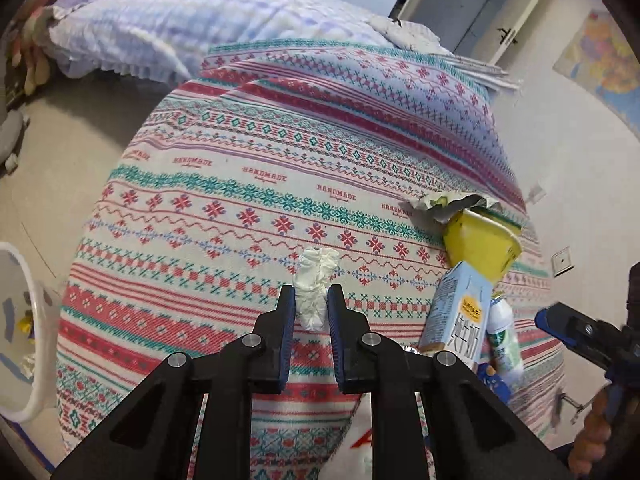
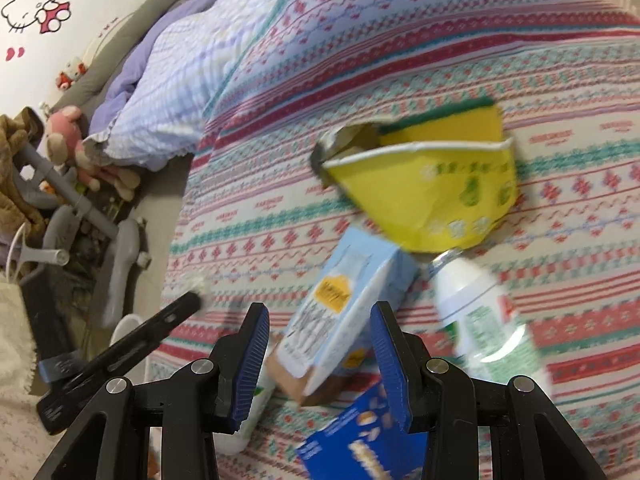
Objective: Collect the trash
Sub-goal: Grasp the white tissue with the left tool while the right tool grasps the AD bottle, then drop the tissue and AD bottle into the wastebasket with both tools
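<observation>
Right view was smeared with motion. The right gripper [image 2: 320, 364] stood wide open, nothing held, its fingers either side of one pale blue milk carton [image 2: 340, 312] on the patterned bedspread [image 2: 560, 92]. A dark blue box [image 2: 360, 440] ran off the bottom edge. One white bottle [image 2: 484, 316] lay beside them, label unreadable. Beyond it, one yellow cup [image 2: 432, 196]. The left gripper [image 1: 311, 312] was nearly closed, pinching one crumpled tissue [image 1: 314, 284]. A white bin [image 1: 28, 360] sat half cut off.
</observation>
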